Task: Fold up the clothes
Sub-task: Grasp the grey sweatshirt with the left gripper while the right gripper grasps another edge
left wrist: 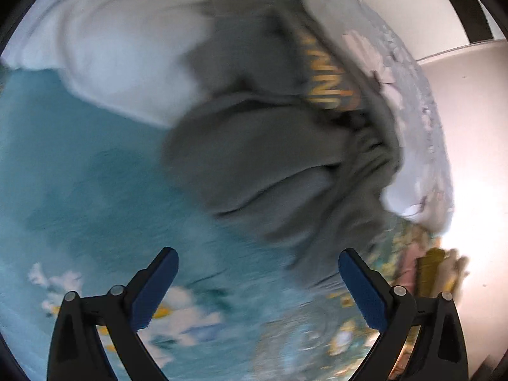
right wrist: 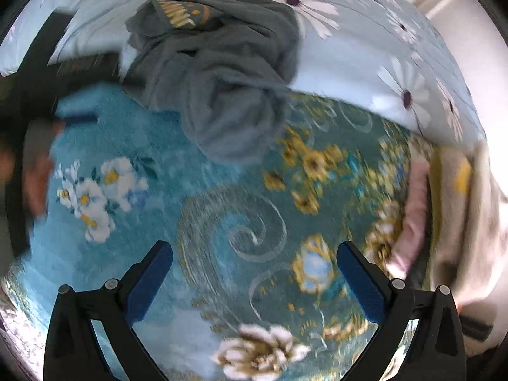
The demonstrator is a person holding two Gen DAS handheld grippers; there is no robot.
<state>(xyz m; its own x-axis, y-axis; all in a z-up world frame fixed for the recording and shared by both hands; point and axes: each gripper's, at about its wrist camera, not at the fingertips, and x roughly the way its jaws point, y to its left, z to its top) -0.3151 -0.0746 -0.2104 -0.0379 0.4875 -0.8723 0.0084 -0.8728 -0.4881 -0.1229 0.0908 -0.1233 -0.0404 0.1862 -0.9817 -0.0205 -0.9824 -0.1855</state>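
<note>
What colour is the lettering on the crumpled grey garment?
Yellow-gold, on the grey garment; it shows best in the right wrist view.

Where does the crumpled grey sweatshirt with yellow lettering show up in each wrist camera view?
Left wrist view: crumpled grey sweatshirt fills the centre and upper right, lettering at right.
Right wrist view: it sits upper centre-left, lettering on top.
Shared landmark: the teal floral blanket under its lower edge.
</note>
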